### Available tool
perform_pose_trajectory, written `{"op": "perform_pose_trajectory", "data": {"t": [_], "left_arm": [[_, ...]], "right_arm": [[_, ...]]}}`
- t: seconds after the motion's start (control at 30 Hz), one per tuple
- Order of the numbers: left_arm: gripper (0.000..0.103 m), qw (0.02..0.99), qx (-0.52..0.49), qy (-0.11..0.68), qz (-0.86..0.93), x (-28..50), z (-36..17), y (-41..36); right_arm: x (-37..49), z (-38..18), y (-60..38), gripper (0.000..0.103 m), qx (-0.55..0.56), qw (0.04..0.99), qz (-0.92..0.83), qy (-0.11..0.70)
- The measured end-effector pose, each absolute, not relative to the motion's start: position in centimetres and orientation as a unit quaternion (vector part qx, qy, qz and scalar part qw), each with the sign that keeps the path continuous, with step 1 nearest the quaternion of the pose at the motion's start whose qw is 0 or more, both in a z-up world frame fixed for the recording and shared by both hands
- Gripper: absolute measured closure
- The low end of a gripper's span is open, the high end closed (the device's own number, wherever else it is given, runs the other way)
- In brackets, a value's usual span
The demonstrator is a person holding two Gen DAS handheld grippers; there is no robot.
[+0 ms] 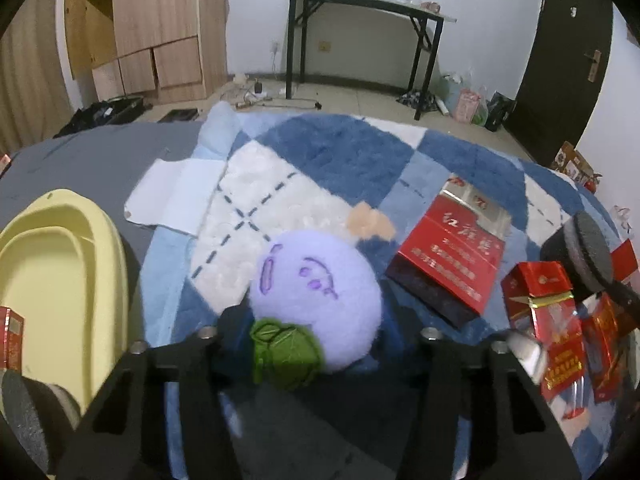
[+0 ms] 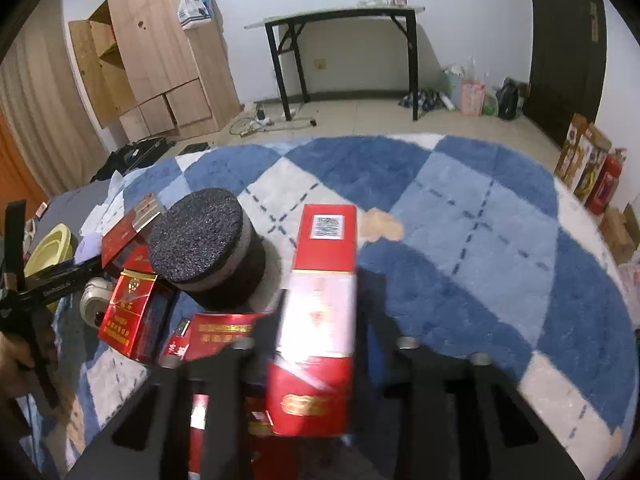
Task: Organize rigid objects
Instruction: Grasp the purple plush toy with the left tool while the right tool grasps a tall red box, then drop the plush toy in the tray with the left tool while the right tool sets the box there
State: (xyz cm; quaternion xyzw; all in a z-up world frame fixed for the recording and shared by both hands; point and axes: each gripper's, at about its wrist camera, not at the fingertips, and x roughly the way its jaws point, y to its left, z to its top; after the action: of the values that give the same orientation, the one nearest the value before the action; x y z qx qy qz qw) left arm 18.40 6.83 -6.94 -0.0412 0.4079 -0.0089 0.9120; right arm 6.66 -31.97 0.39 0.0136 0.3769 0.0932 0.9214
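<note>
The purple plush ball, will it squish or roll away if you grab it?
Probably squishes: the plush ball looks fuzzy and soft, sitting between the left gripper fingers. It likely weighs little for its size. Being round it could roll, though the shaggy rug should slow it.

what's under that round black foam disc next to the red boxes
The black foam disc tops a grey layer and a dark cylindrical base, which stands on the blue checked rug. A red box leans against the base on the left. What lies beneath the base is hidden.
</note>
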Motion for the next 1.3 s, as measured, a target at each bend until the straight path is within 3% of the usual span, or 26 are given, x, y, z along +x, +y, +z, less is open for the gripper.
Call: {"op": "perform_pose_trajectory", "data": {"t": [0.43, 0.77, 0.9, 1.3], "left_arm": [[0.048, 0.926, -0.016, 0.375, -0.029, 7.2, 2.3, 9.0], [0.048, 0.933, -0.009, 0.355, -0.061, 3.2, 6.7, 10.1], [0.048, 0.933, -0.026, 0.357, -0.026, 3.9, 6.6, 14.7], [0.048, 0.905, -0.129, 0.390, 0.108, 6.7, 0.1, 28.9]], "right_arm": [[-0.3, 6.3, -35.7, 0.082, 0.077, 0.943, 0.087, 0.313], [-7.0, 7.9, -32.1, 0.082, -0.011, 0.939, 0.116, 0.322], [-8.2, 8.5, -27.0, 0.082, -0.112, 0.929, 0.160, 0.314], [-2.6, 10.1, -7.7, 0.082, -0.142, 0.880, 0.330, 0.310]]}}
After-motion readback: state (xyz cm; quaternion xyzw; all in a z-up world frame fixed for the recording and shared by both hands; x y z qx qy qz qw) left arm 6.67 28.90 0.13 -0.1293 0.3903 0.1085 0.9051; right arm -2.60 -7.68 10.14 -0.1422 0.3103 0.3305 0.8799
